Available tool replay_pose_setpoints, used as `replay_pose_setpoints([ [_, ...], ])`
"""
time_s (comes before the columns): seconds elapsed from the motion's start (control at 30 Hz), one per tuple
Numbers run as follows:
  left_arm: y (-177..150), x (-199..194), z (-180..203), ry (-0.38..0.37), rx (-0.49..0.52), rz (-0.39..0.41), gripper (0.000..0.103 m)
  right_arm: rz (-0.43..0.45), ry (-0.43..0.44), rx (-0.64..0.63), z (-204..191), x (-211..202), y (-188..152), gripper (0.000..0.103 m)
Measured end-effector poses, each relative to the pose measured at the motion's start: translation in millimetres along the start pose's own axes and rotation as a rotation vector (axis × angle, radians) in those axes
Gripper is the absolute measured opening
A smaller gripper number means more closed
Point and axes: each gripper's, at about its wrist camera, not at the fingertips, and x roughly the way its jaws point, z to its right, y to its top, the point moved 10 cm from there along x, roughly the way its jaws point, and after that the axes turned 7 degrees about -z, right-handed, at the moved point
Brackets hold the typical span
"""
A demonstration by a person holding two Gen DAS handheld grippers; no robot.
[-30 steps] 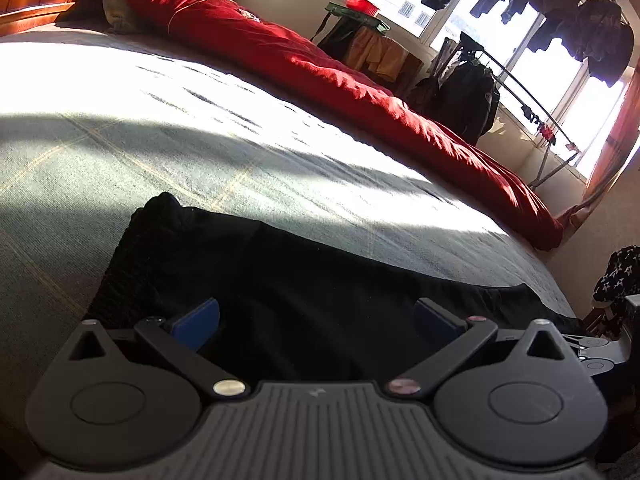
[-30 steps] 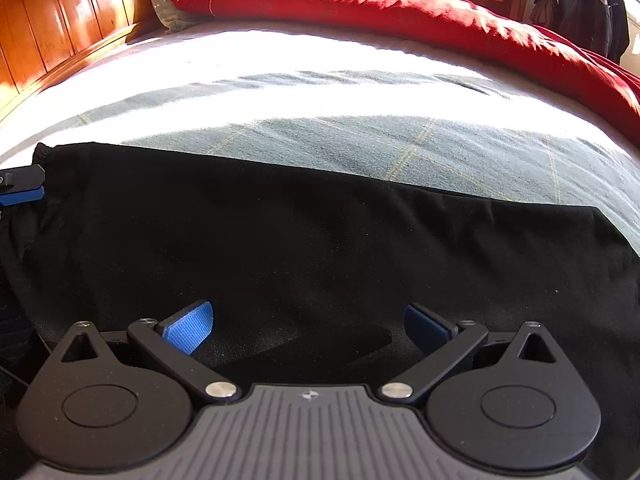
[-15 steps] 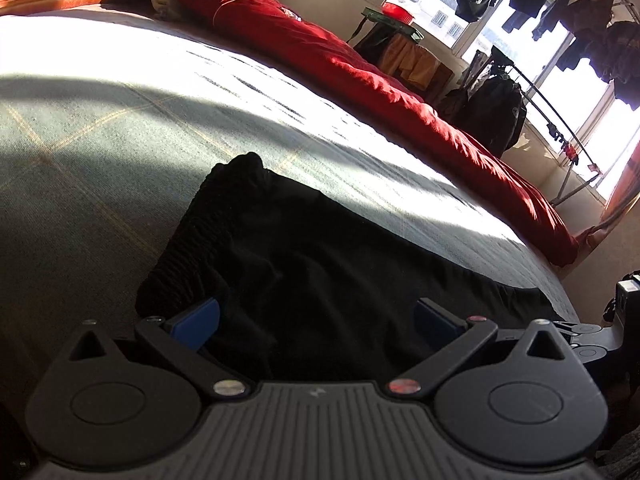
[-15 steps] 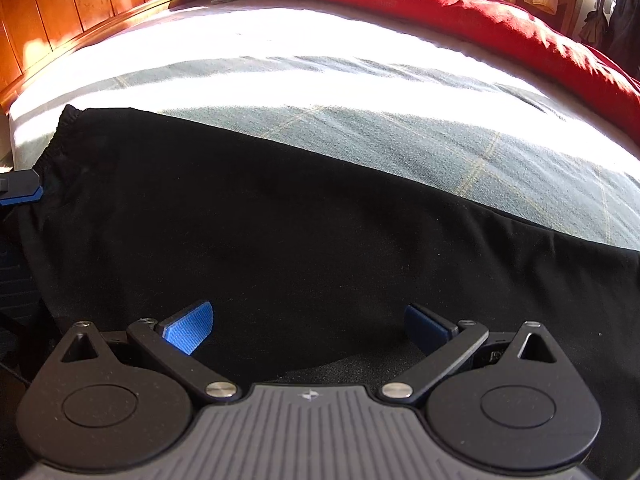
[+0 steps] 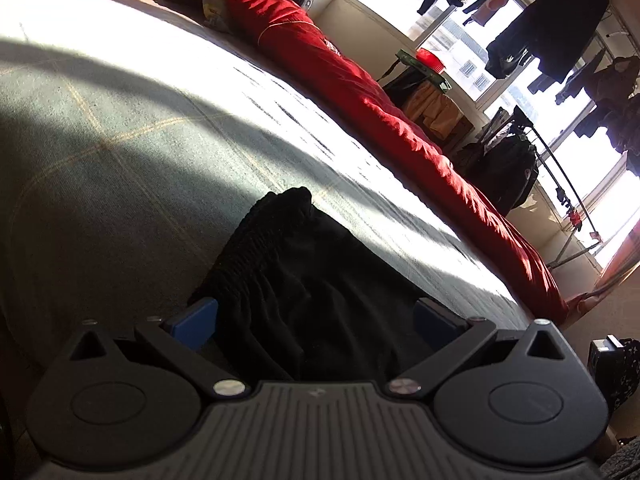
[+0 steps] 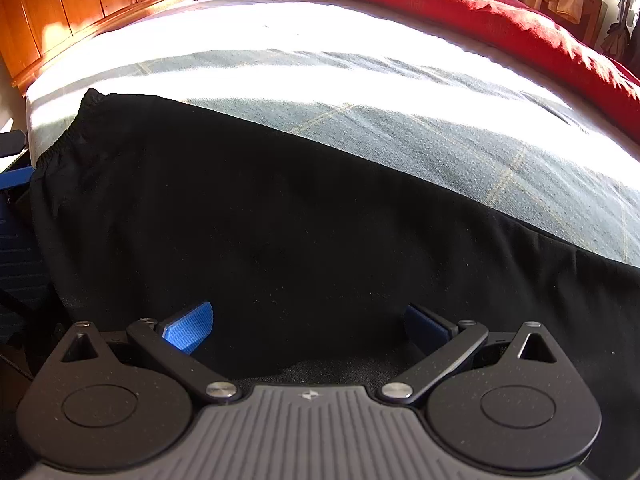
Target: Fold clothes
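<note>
Left wrist view alone shows the window with hanging clothes (image 5: 556,36); its left gripper (image 5: 316,320) is spread over the gathered waistband of the black trousers (image 5: 320,280) on the bed (image 5: 120,184). Right wrist view has the right gripper (image 6: 308,328) spread above their flat cloth (image 6: 280,220), perhaps touching; no legible writing

No text, label, brand name or number could be read in either view. A small pale mark stood on the red blanket (image 5: 332,46), but it was too blurred to read.
</note>
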Motion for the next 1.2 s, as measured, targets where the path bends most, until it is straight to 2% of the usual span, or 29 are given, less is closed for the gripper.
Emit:
replay_pose_setpoints([
  [0.2,-22,2,-6,0.003,-0.053,-0.039,0.103,-0.016,0.000,-0.029,-1,2,1,0.103],
  [0.4,-26,19,-14,-0.117,-0.205,-0.035,0.103,-0.027,-0.001,-0.063,-7,3,5,0.103],
  [0.6,-24,29,-18,-0.155,-0.223,-0.034,0.103,-0.035,-0.007,-0.087,-12,2,7,0.103],
  [0.77,-16,28,-28,-0.278,-0.342,0.012,0.102,-0.026,0.011,-0.111,-20,2,12,0.103],
  [0.87,-11,29,-33,-0.361,-0.413,0.041,0.102,0.005,0.032,-0.191,-35,-2,23,0.103],
  [1.0,-6,27,-34,-0.456,-0.473,0.074,0.102,0.073,0.079,-0.375,-77,-11,50,0.103],
  [1.2,2,26,-28,-0.508,-0.476,0.097,0.102,0.157,0.204,-0.728,-172,-16,68,0.103],
])
